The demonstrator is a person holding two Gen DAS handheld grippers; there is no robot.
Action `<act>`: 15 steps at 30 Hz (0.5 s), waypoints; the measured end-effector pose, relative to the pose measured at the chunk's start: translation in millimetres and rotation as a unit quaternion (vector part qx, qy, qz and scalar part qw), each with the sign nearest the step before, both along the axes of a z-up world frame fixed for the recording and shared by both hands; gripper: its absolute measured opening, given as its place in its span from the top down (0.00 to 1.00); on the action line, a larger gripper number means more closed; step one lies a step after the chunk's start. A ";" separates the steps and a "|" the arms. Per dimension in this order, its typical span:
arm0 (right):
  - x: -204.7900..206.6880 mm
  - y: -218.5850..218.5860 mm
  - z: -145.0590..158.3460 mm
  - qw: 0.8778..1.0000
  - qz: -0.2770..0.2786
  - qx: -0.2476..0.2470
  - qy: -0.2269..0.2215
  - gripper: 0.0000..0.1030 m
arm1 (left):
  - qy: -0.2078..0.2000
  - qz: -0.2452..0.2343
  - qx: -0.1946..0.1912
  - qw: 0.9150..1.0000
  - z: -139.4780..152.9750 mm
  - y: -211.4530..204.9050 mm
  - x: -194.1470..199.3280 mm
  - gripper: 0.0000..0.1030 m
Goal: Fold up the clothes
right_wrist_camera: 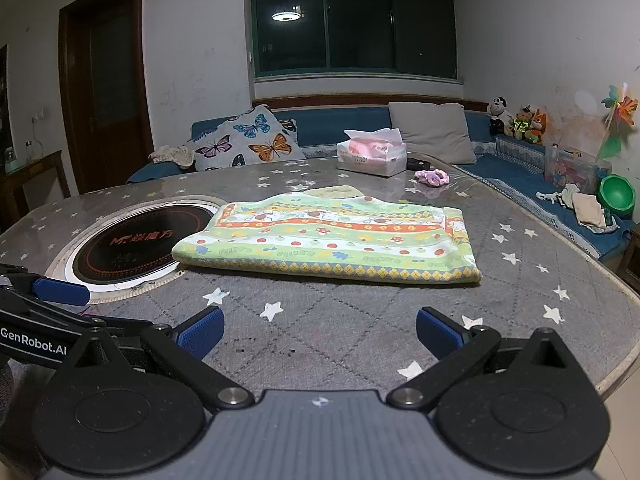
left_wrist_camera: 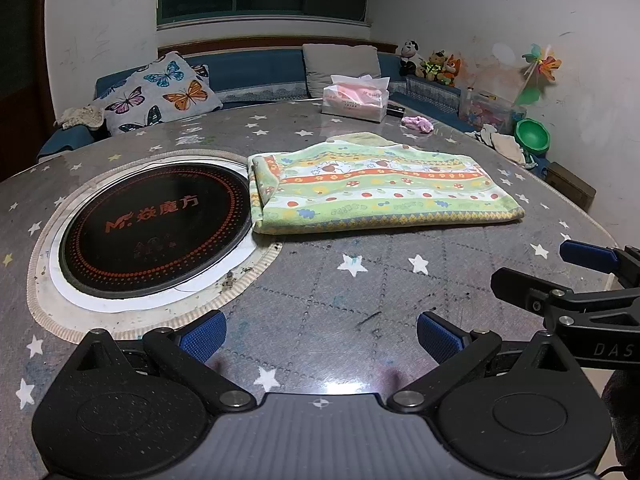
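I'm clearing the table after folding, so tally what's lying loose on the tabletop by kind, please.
Folded patterned cloth: 1
Tissue box: 1
Pink-purple scrunchie: 1
Small dark object behind the tissue box, too small to identify: 1
Total: 4
Both grippers, left and right, hang open above the table, holding nothing.

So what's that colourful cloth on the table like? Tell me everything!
The cloth looks soft, like a towel, and lies folded flat in a thick rectangle of several layers. It has wavy stripes of green, orange, white and yellow with little fruits, mushrooms and flowers, and a yellow diamond border along the near edge. It rests on the starry table, one end beside the round black cooktop. Neither gripper touches it.
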State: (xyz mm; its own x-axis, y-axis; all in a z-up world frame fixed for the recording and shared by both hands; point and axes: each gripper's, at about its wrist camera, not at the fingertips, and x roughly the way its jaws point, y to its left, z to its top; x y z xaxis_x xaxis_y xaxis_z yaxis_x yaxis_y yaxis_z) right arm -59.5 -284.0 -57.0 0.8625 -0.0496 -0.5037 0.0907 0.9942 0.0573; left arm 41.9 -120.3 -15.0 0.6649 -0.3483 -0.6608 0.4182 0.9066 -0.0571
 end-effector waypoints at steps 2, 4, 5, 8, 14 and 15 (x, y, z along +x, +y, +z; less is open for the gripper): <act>-0.1 0.1 -0.1 1.000 0.000 0.000 0.000 0.00 | 0.001 0.001 0.000 1.000 -0.3 0.3 0.3 0.00; 0.1 0.2 -0.3 1.000 0.000 0.000 0.000 0.00 | 0.001 0.001 0.000 1.000 0.1 0.3 0.6 0.00; 0.3 0.1 -0.4 1.000 0.000 0.000 0.000 0.00 | 0.001 0.001 0.000 1.000 0.3 0.3 0.7 0.00; 0.9 0.1 -0.7 1.000 0.000 0.001 0.001 0.00 | 0.001 0.001 0.000 1.000 0.2 0.5 0.7 0.00; 2.2 0.2 -1.6 1.000 0.000 0.002 0.002 0.00 | 0.003 0.002 0.000 1.000 -0.7 0.2 2.1 0.00; 2.5 0.3 -1.8 1.000 0.000 0.002 0.003 0.00 | 0.003 0.002 0.000 1.000 -0.7 0.3 2.2 0.00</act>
State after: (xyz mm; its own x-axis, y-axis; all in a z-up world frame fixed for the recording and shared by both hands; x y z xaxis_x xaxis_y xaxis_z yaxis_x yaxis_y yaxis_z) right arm -57.0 -283.7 -58.7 0.8597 -0.0474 -0.5085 0.0906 0.9941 0.0604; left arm 44.1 -120.0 -15.7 0.6630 -0.3445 -0.6646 0.4135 0.9086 -0.0585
